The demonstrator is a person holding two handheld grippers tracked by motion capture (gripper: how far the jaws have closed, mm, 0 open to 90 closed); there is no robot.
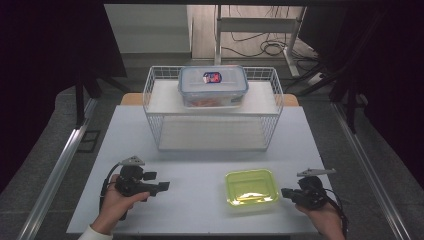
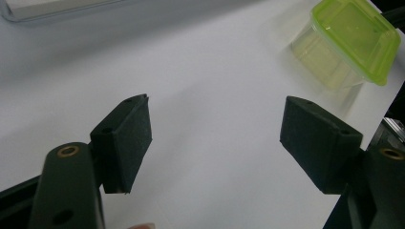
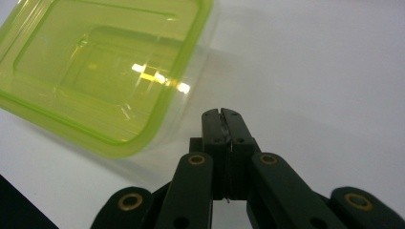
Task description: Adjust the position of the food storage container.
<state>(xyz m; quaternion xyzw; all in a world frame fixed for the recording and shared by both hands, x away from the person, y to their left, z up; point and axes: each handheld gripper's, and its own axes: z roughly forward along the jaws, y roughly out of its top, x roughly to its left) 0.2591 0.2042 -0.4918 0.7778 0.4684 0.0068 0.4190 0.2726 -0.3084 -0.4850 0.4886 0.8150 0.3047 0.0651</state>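
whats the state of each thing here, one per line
green-lidded container: lid on, upright on the table, beside the right gripper, not held
blue-lidded container: lid on, resting on the wire basket's upper shelf
wire basket: upright at the far side of the table
left gripper: jaws open, nothing between them
right gripper: jaws shut, nothing held, tips just beside the green-lidded container

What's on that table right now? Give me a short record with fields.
Table: white table
Near item: green-lidded container, lid on, on the table
Far item: wire basket with a blue-lidded box resting on top
Left gripper: open, holds nothing
Right gripper: shut, empty, beside the green-lidded container
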